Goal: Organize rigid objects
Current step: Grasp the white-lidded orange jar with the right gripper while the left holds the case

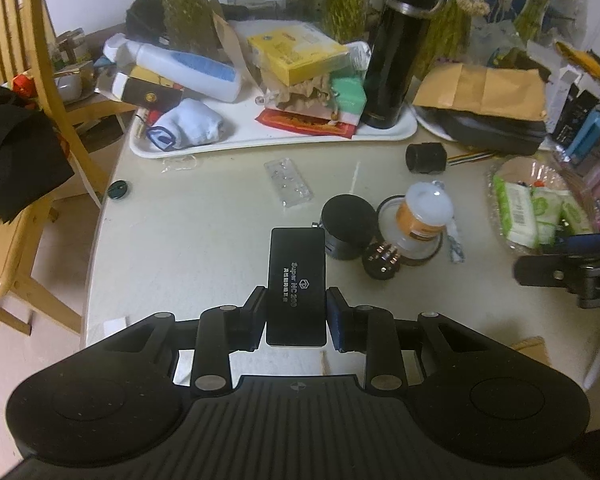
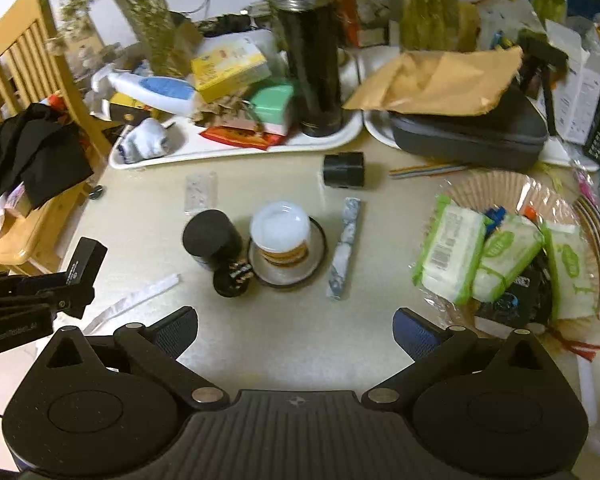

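1. The left gripper [image 1: 296, 312] clamps a flat black rectangular box [image 1: 297, 286] printed "Super NC 200", holding it above the beige table [image 1: 204, 240].
2. The right gripper [image 2: 296, 330] hovers with its jaws spread wide, holding nothing.
3. A black cylindrical canister [image 2: 212, 240] stands just beside the white-lidded orange jar [image 2: 282, 236] on a dark-rimmed saucer [image 2: 318, 256].
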The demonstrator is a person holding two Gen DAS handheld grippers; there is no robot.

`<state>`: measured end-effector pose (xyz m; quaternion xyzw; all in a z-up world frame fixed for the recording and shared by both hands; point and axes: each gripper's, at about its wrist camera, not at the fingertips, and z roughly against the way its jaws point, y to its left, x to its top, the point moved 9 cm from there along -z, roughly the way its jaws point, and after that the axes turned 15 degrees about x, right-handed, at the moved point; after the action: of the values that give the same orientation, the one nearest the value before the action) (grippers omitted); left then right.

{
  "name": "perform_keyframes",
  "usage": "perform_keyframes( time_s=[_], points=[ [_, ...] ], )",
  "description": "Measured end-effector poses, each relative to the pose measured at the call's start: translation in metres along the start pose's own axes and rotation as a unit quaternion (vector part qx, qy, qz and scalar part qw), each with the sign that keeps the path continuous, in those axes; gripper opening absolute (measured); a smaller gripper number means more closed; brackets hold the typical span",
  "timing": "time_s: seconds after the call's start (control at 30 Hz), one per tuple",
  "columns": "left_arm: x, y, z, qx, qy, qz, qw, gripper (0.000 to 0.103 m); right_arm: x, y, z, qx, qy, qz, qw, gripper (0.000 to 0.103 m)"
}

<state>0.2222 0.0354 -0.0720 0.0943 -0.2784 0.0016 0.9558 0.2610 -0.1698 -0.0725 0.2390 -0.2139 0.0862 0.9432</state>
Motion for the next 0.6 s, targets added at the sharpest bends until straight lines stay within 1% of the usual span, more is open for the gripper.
perform_keyframes(
  time_s=[0.17,0.2,0.3,0.37,0.47,0.6],
  points=[
    [-0.004,0.005,0.017,0.0,-0.015,0.002,0.9999,0.031,0.002,0.009,0.001,-0.002,-0.005,0.027,1.0,0.103],
    [-0.005,0.006,0.018,0.0,-0.019,0.0,0.9998,0.031,0.002,0.01,0.001,0.006,-0.004,0.026,1.0,0.103],
    [-0.005,0.005,0.018,-0.001,-0.022,-0.003,0.9998,0.031,0.002,0.013,0.0,0.046,-0.009,0.01,0.999,0.103],
    [-0.005,0.005,0.017,-0.001,-0.02,-0.004,0.9998,0.031,0.001,0.011,-0.001,0.061,-0.012,-0.007,0.998,0.103],
    [-0.004,0.003,0.018,-0.005,-0.022,-0.005,0.9997,0.031,0.002,0.005,-0.006,0.063,-0.014,-0.015,0.998,0.103],
    [-0.005,-0.001,0.023,-0.013,-0.028,-0.009,0.9995,0.031,0.009,0.0,-0.013,0.053,-0.026,0.005,0.998,0.103]
  ],
)
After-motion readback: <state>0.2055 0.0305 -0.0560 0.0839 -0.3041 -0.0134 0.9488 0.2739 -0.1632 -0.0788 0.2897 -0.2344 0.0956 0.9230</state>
